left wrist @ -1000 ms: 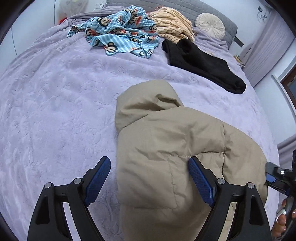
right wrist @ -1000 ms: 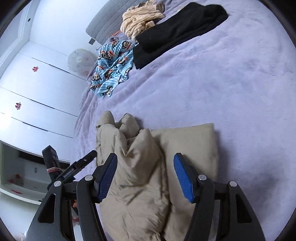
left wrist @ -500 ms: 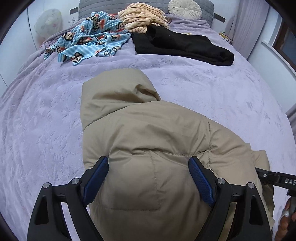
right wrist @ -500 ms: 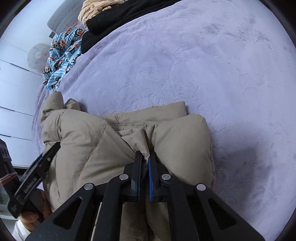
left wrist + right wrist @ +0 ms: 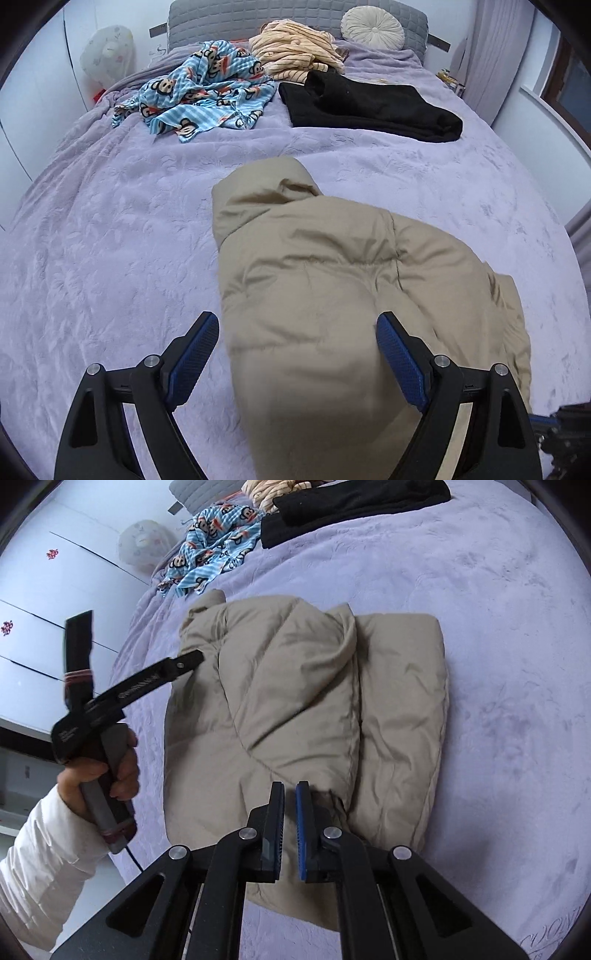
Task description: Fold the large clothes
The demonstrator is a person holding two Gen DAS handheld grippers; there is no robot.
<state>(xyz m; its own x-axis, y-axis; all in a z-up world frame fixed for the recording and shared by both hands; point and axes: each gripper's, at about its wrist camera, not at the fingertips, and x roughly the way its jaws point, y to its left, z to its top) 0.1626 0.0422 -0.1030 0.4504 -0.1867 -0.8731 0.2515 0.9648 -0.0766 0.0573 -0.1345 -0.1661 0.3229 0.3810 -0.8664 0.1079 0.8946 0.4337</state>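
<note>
Count: one puffy beige quilted jacket (image 5: 332, 295), one blue monkey-print striped garment (image 5: 207, 99), one folded black garment (image 5: 369, 103), one peach striped garment (image 5: 295, 51), one round cream cushion (image 5: 372, 25), two tongs.

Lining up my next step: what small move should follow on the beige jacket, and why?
Probably lower the left tool and close it on the near end of the beige jacket: it is open astride that end, while the right tool is shut with no cloth visibly pinched.

I could read almost nothing: white lettering ran along my black left gripper (image 5: 147, 686) but was too blurred, and stitched script on the lilac plush bedspread (image 5: 554, 928) was cut off.
</note>
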